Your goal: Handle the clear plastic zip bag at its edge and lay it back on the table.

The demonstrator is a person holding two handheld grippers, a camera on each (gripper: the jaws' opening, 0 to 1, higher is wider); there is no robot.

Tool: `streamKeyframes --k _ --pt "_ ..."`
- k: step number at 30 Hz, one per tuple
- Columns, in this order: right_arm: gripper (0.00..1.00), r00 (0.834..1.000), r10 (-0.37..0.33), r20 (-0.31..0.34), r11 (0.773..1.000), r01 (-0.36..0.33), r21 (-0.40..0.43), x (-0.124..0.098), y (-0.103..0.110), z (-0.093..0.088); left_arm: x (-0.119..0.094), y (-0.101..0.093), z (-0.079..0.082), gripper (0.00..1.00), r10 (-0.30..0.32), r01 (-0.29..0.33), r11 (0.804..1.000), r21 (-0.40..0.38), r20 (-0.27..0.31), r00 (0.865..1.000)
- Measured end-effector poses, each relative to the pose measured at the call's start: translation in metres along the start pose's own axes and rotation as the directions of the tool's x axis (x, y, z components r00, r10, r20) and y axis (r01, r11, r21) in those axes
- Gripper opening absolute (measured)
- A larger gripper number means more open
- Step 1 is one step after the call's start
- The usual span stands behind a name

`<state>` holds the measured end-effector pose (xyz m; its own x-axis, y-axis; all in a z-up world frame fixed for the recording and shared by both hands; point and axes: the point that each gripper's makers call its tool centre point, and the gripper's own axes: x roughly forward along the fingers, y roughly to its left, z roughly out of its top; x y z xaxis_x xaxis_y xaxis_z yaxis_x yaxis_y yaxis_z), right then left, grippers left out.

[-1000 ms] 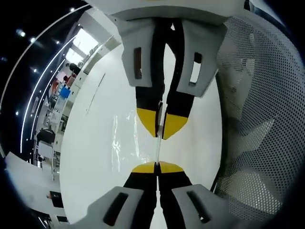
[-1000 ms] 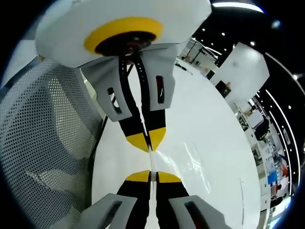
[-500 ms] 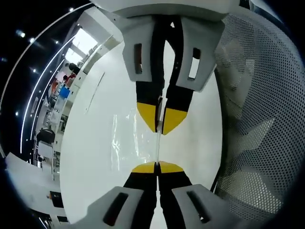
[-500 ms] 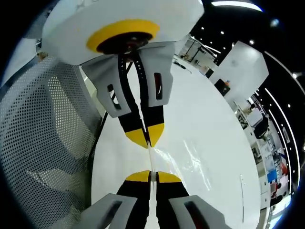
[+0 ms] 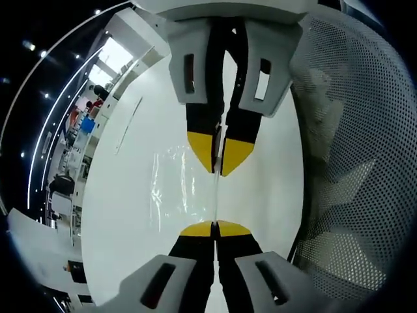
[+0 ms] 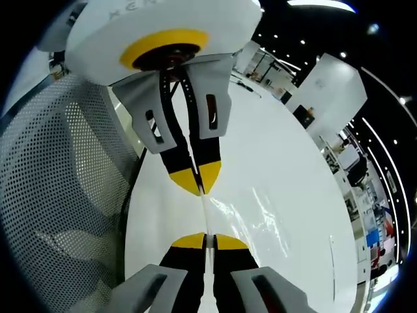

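Left gripper [image 5: 214, 227]: black jaws with yellow tips, closed tip to tip on the near end of a thin bag edge; also seen from the front at the far end of the right gripper view [image 6: 199, 180], jaws likewise together on that edge.
Right gripper [image 6: 205, 240]: same build, jaws pressed together on the other end of the edge; seen head-on in the left gripper view [image 5: 219, 155].
Clear plastic zip bag [image 5: 171, 189]: its edge runs as a pale taut line between the two grippers; the body spreads sideways from that line, glossy and creased, low over the worktop. Whether the sheet touches the surface cannot be told.
White worktop [image 5: 124, 195]: smooth, glossy, beneath the bag.
Grey perforated mesh chair back [image 5: 352, 163]: just beyond the worktop edge, right of the grippers in the left gripper view, left of them in the right gripper view [image 6: 58, 195].
Task progress: edge grasp done, both ends held; by judgement the laying down and release are still to come.
Left gripper view adds: bag sheet left of the held edge; far left, a bright window and distant room clutter with red and blue items [image 5: 83, 120], too small to name.
Right gripper view adds: bag sheet [image 6: 257, 215] right of the edge; a white round housing with yellow ring [image 6: 169, 49] above the left gripper; a white partition [image 6: 332, 81] far right.
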<state>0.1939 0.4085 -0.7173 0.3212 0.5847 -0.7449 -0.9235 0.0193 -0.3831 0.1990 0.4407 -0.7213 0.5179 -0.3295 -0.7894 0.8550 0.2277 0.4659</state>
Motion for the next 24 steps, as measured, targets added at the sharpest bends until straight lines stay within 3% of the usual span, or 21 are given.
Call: streamKeyframes --k 24 --pt "0.0 1.0 -0.016 -0.016 1.0 0.016 0.021 -0.0034 -0.004 -0.0101 0.0004 0.0034 -0.0071 0.0 0.006 -0.007 1.0 -0.01 -0.016 1.0"
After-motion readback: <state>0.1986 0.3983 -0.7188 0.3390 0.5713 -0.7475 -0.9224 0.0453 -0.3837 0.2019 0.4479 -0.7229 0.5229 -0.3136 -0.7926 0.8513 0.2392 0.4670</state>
